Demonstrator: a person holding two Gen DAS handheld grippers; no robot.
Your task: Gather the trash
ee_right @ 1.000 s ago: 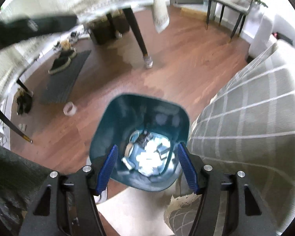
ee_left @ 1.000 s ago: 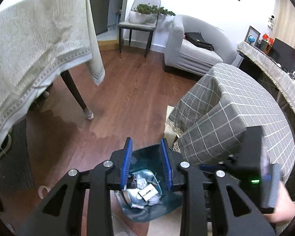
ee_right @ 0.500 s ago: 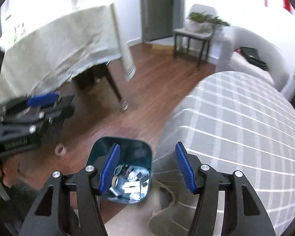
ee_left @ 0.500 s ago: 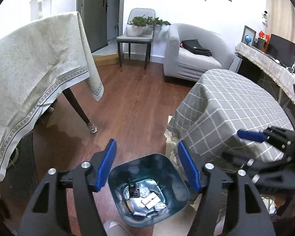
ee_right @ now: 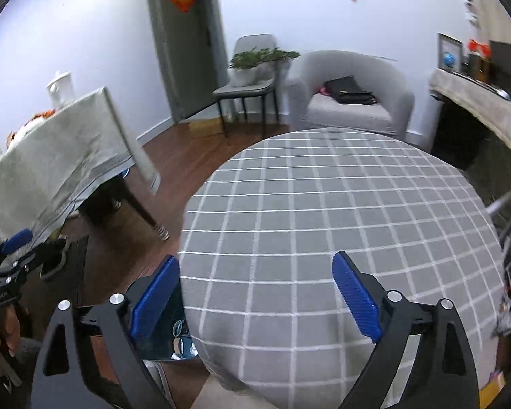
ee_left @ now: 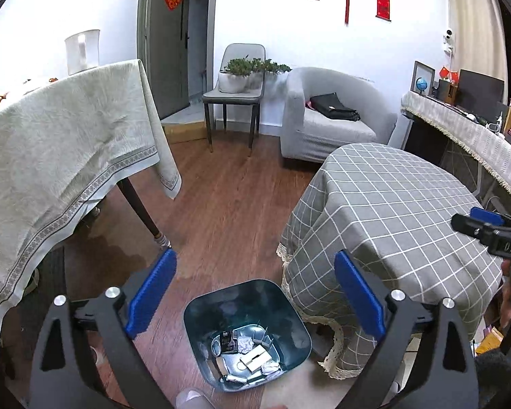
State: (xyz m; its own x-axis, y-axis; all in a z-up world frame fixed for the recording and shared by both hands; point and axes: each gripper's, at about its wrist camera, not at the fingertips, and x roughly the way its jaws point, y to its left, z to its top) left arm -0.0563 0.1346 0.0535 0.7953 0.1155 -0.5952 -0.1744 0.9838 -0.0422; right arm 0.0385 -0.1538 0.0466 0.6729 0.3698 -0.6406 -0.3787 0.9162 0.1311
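Note:
A teal trash bin (ee_left: 247, 334) stands on the wooden floor beside the round table with the grey checked cloth (ee_left: 391, 211). Crumpled paper, wrappers and a small white box lie in its bottom (ee_left: 245, 354). My left gripper (ee_left: 253, 259) hangs above the bin; its jaws are opening and nothing is between them. My right gripper (ee_right: 253, 260) is over the checked tabletop (ee_right: 323, 204), its jaws also opening with nothing between them. In the right wrist view only a slice of the bin (ee_right: 163, 337) shows past the table edge. The right gripper (ee_left: 487, 228) also shows at the left wrist view's right edge.
A table under a beige cloth (ee_left: 68, 143) stands at the left, its dark leg (ee_left: 143, 214) near the bin. At the back are a grey armchair (ee_left: 330, 116) with a black bag and a chair (ee_left: 235, 92) bearing a potted plant. A cloth-covered sideboard (ee_left: 466, 133) runs along the right.
Both grippers rose away from the bin. The left jaws went from nearly shut to wide. The right gripper swung from over the bin to over the checked table, and its jaws widened.

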